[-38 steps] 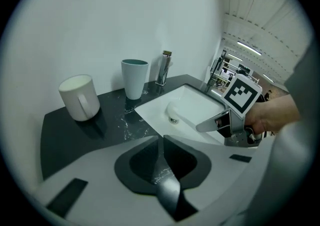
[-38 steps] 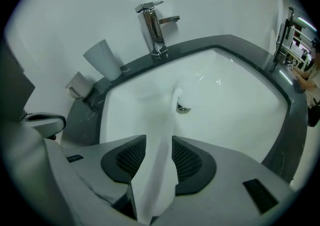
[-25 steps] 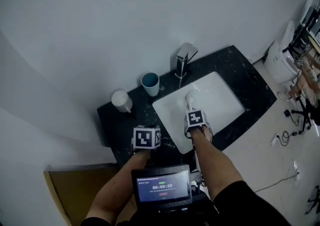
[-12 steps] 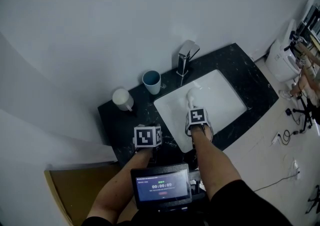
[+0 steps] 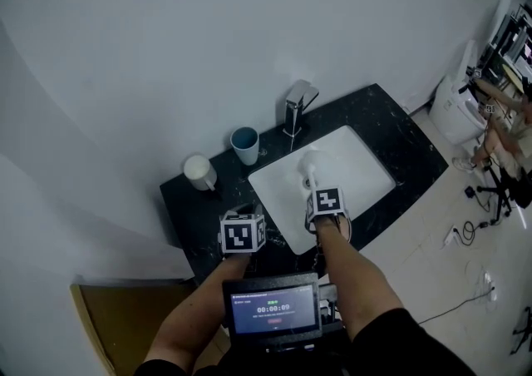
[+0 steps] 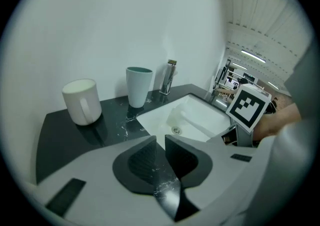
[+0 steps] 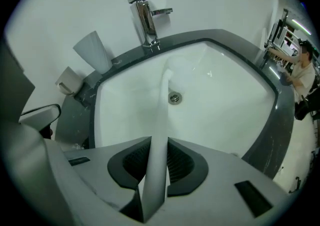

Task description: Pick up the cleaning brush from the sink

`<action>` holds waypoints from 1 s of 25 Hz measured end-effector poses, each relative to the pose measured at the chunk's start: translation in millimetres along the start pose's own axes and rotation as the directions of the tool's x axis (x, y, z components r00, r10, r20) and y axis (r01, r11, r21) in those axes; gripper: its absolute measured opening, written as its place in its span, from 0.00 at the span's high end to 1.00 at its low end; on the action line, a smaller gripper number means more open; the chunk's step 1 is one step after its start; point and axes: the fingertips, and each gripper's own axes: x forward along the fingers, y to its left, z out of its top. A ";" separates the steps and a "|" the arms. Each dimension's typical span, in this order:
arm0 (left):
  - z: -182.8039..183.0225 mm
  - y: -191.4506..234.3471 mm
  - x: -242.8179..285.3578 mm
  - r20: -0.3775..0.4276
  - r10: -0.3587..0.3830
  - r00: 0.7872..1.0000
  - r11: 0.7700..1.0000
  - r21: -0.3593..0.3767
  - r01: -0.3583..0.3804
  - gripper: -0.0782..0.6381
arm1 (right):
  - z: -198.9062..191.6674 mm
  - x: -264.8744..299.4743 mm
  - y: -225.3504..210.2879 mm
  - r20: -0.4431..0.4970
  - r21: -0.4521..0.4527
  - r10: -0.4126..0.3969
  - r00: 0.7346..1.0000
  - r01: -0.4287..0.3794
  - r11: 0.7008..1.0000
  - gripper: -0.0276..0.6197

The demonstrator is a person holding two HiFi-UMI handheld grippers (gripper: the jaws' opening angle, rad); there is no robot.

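Note:
The white cleaning brush point(image 7: 162, 115) has its long handle clamped between the pads of my right gripper point(image 7: 159, 142), whose jaws have just been closing on it. Its rounded head point(image 7: 177, 65) points toward the back of the white sink point(image 7: 225, 105), near the drain. In the head view the brush point(image 5: 309, 165) sticks out ahead of the right gripper point(image 5: 314, 191) over the basin point(image 5: 366, 170). My left gripper point(image 6: 160, 140) hangs over the dark countertop left of the sink, pads nearly together with nothing between them; the head view shows the left gripper point(image 5: 243, 212) there too.
A chrome faucet point(image 5: 295, 104) stands behind the basin. A teal cup point(image 5: 244, 144) and a white mug point(image 5: 199, 170) sit on the black marbled countertop point(image 5: 399, 133) to the left. A white wall rises behind. A person sits far right by a white appliance.
Both grippers have risen a little. The right gripper has come up with the brush handle in its jaws. The head view has shifted slightly.

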 end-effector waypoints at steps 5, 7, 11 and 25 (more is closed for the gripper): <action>21.6 -22.6 -27.3 0.147 -0.035 0.988 0.995 0.098 0.020 0.79 | 6.8 -37.0 5.0 0.096 -0.021 0.060 0.994 -0.058 0.998 0.87; 29.4 -29.2 -37.9 0.201 -0.047 0.978 0.993 0.119 0.024 0.79 | 11.6 -54.4 8.7 0.154 -0.053 0.102 0.983 -0.095 0.994 0.87; 27.8 -42.9 -67.5 0.276 -0.018 0.961 0.992 0.123 -0.016 0.80 | 8.7 -92.7 9.0 0.270 -0.114 0.216 0.938 -0.192 0.975 0.87; 19.5 -171.0 -143.6 0.529 0.123 0.840 0.986 0.032 -0.165 0.85 | -12.9 -224.9 -49.7 0.424 -0.453 0.562 0.711 -0.371 0.811 0.87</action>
